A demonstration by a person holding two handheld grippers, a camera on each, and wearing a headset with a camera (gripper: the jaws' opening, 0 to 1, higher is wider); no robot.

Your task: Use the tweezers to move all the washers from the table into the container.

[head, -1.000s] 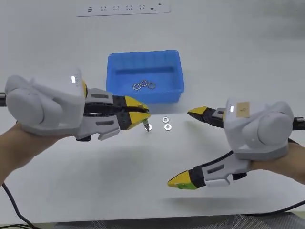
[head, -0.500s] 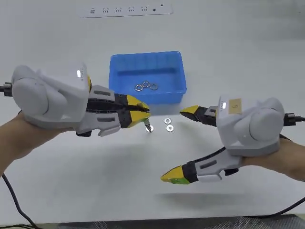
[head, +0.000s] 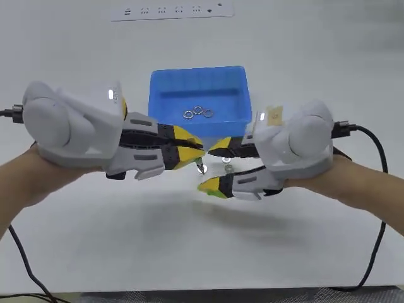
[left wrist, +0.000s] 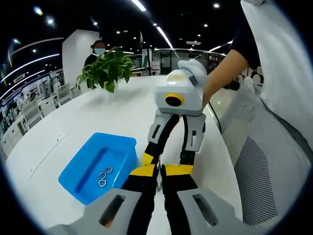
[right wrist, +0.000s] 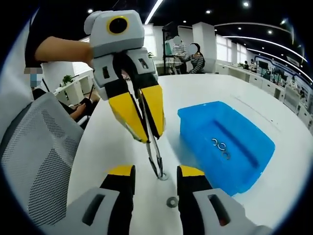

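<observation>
The right gripper (head: 207,166), jaws spread, had swung in to flank the tweezers (right wrist: 154,156) clenched in the left gripper (head: 194,153), with two washers (right wrist: 171,201) between its jaws not yet moved.

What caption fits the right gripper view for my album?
The left gripper holds tweezers tip-down at a washer on the white table, beside a blue container holding three washers.

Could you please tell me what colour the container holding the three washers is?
Blue. The container shows best in the head view.
</observation>
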